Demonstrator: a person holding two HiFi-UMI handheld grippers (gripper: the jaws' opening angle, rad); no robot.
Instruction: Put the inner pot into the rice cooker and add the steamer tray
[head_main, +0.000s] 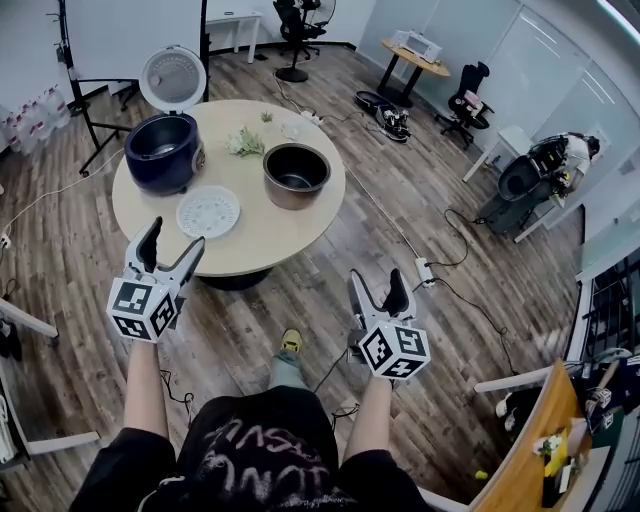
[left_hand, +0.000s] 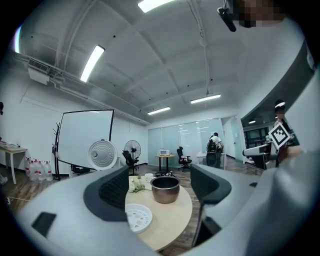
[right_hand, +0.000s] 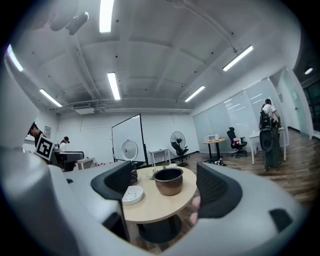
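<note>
Left claw (head_main: 175, 238): jaws spread, nothing between them, held at the near edge of the round tabletop (head_main: 270, 232). Right claw (head_main: 378, 282): jaws spread, empty, over the wooden floor (head_main: 450, 335), apart from the tabletop. Inner pot (head_main: 296, 175): upright on the tabletop, right of the rice cooker (head_main: 163, 150), whose lid (head_main: 173, 78) stands open. Steamer tray (head_main: 208, 212): flat on the tabletop, just in front of the rice cooker.
</note>
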